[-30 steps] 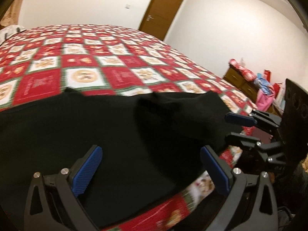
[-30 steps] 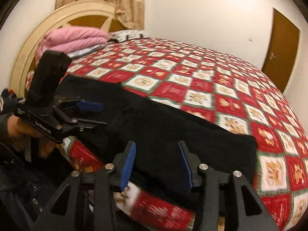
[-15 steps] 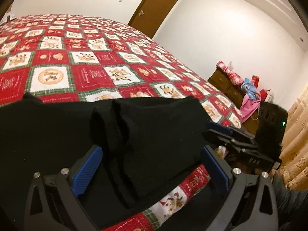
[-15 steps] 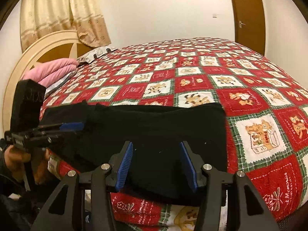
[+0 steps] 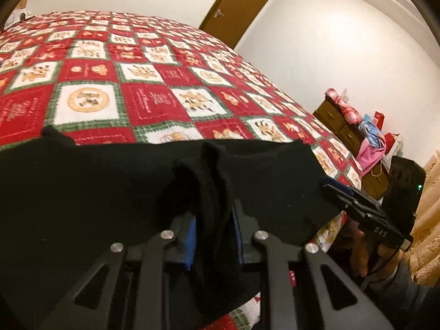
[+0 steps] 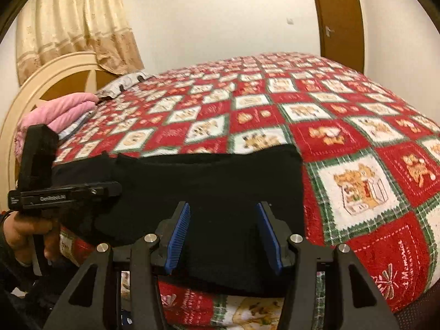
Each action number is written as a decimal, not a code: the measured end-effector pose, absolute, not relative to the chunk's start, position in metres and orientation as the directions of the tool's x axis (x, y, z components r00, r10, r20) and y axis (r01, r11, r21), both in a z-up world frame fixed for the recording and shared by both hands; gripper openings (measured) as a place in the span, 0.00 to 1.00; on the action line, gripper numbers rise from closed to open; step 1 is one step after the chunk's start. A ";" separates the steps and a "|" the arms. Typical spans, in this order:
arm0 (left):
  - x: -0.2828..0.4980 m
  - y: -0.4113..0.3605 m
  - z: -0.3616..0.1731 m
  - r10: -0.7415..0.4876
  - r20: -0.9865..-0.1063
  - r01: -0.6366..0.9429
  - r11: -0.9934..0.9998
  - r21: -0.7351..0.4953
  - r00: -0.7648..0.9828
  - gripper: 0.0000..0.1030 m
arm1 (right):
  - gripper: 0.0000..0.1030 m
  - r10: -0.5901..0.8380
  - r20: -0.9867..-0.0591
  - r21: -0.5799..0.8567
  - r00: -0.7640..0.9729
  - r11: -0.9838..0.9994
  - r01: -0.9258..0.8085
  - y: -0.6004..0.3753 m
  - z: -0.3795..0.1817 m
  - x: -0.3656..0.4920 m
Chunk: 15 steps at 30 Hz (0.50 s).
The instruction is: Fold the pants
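Black pants [image 5: 110, 192] lie along the bed's [image 5: 154, 101] near edge, soft and limp, likely to sag; left gripper [image 5: 213, 236] closing, fingers pinching a bunched ridge; right gripper [image 6: 224, 233] fingers spread astride the near hem, best grabbed at edge.

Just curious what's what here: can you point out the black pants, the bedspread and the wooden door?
black pants [image 6: 220, 181]: right wrist view, flat middle of the cloth.
bedspread [image 5: 156, 101]: left wrist view, a bare red square.
wooden door [image 6: 341, 19]: right wrist view, door panel.
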<state>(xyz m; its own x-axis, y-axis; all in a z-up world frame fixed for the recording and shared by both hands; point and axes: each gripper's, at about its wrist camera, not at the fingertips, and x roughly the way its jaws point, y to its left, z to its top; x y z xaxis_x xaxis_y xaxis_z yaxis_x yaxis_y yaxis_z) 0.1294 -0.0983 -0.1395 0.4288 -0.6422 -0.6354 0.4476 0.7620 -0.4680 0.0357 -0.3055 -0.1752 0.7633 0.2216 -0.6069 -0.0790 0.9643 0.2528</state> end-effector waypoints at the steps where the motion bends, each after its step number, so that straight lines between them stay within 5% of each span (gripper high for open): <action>1: 0.130 -0.099 -0.140 -0.637 -0.640 0.447 0.766 -0.462 0.430 0.22 | 0.51 0.191 -0.629 0.232 0.754 0.971 -0.052 -0.307 -0.179 0.039; 7: 0.130 -0.108 -0.146 -0.644 -0.642 0.466 0.758 -0.457 0.416 0.31 | 0.50 0.185 -0.667 0.247 0.721 0.969 -0.020 -0.320 -0.185 0.047; 12: 0.127 -0.107 -0.143 -0.617 -0.650 0.480 0.776 -0.409 0.444 0.32 | 0.51 0.193 -0.548 0.262 0.814 0.964 -0.052 -0.321 -0.157 0.037; 15: 0.128 -0.106 -0.143 -0.605 -0.656 0.480 0.784 -0.393 0.452 0.33 | 0.65 0.184 -0.655 0.247 0.733 0.969 -0.023 -0.320 -0.172 0.069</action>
